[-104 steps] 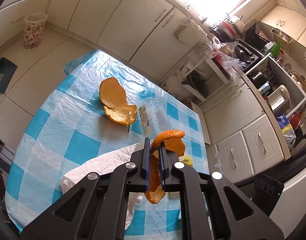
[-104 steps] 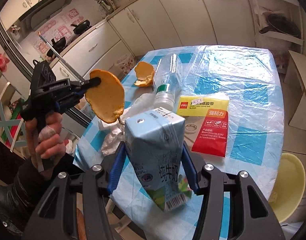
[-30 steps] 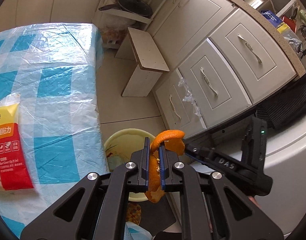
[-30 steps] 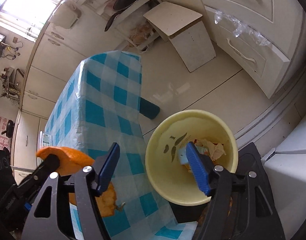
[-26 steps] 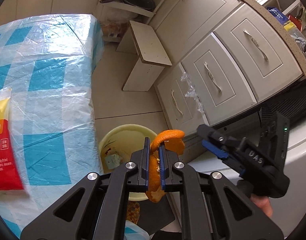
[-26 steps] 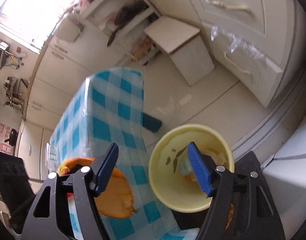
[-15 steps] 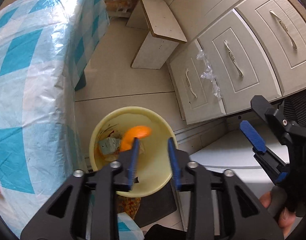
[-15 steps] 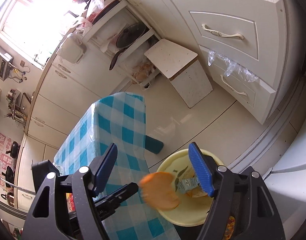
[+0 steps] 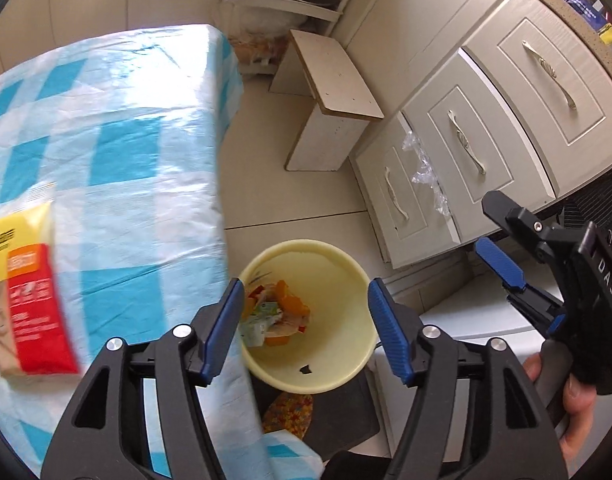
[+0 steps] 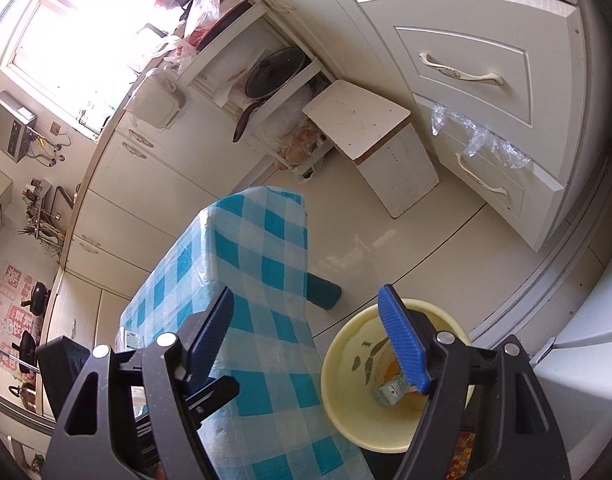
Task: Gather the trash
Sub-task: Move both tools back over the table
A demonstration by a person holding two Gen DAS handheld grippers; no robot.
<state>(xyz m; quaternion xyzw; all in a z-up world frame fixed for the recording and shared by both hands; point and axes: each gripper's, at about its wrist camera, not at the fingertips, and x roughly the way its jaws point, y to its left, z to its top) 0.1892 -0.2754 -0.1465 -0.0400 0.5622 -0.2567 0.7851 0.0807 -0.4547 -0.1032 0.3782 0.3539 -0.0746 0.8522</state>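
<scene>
A pale yellow bin (image 9: 342, 280) stands on the floor beside the table; it also shows in the right wrist view (image 10: 346, 360). Orange peel (image 9: 288, 300) and a small carton (image 9: 262, 316) lie at its bottom; the carton (image 10: 392, 390) shows in the right wrist view too. My left gripper (image 9: 306, 320) is open and empty, right above the bin. My right gripper (image 10: 318, 344) is open and empty, above the bin's edge; it also shows at the right of the left wrist view (image 9: 506, 240).
The table with a blue-and-white checked plastic cloth (image 9: 118, 152) is left of the bin and holds a yellow-and-red packet (image 9: 26, 272). A small white stool (image 9: 330, 108) and white drawers (image 9: 466, 148) stand beyond. A dark mat (image 9: 338, 424) lies under the bin.
My left gripper carried the peel from the table to over the bin, opened, and the peel dropped in. My right gripper let its carton fall into the bin and has since lifted away.
</scene>
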